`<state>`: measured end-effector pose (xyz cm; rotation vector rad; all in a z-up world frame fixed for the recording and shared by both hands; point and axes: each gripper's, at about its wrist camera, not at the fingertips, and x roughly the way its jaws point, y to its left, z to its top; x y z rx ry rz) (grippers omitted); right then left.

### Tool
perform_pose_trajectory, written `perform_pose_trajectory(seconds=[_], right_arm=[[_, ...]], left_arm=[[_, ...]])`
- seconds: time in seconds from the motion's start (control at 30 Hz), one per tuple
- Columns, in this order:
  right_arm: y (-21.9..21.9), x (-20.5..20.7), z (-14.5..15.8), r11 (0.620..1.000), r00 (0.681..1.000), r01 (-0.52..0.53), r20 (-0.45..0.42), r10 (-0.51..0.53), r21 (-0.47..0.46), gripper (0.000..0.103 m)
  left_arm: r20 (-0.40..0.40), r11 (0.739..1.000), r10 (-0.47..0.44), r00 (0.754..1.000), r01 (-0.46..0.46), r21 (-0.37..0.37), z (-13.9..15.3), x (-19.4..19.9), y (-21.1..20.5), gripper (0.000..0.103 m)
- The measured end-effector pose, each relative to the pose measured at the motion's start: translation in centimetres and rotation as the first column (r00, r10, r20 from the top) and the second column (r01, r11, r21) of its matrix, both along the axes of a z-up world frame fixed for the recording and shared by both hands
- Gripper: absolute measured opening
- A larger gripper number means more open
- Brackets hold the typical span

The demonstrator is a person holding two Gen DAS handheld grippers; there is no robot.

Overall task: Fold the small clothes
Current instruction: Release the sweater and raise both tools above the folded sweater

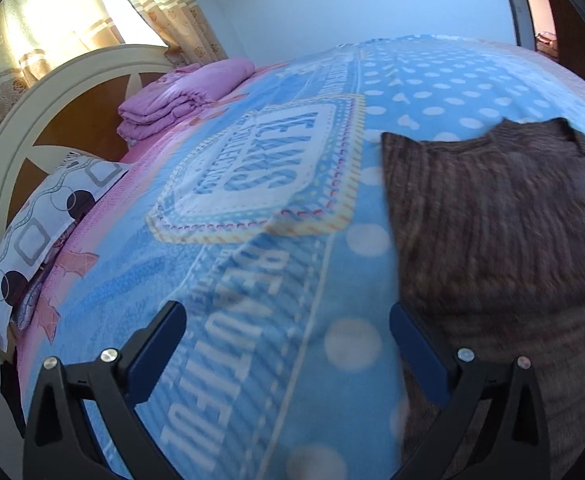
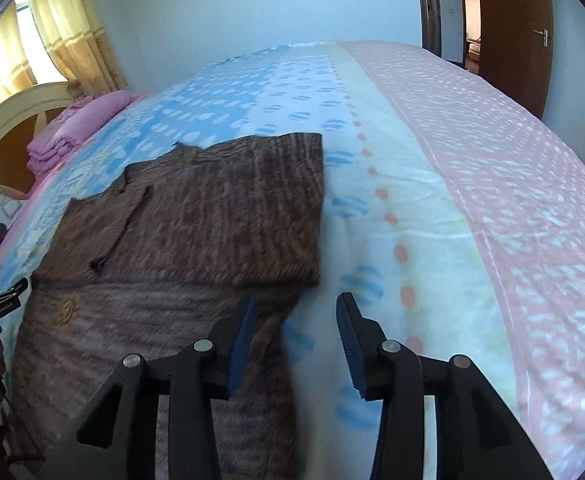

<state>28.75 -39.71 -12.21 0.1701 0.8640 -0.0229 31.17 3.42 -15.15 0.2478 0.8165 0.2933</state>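
while the brown knit sweater (image 2: 196, 216) lies flat on the blue dotted blanket (image 1: 252, 272), the left gripper (image 1: 288, 356) is spread wide over bare blanket — the right gripper (image 2: 296, 344) gapes too, empty, beside the sweater's edge.

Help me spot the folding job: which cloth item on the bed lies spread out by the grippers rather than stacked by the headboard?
The brown knitted sweater, spread flat. The pink bedding sits folded in a stack by the headboard.
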Motion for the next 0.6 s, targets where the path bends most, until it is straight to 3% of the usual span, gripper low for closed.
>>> perform_pose_trajectory(seconds=[0.17,0.33,0.6], right_arm=[[1.9,-3.6,0.3,0.999,0.999,-0.039,0.004,0.039,0.025,0.044],[3.7,-6.9,0.7,0.997,0.997,-0.073,0.017,0.072,0.009,0.053],[5.6,-11.2,0.8,0.993,0.993,-0.116,0.009,0.116,0.008,0.054]], left_arm=[[0.033,0.998,-0.055,0.998,0.056,-0.027,1.7,-4.1,-0.4,0.103],[0.060,0.995,-0.089,0.994,0.092,-0.044,3.1,-7.1,-0.6,0.103],[0.048,0.991,-0.113,0.992,0.115,-0.062,3.1,-10.4,-0.4,0.103]])
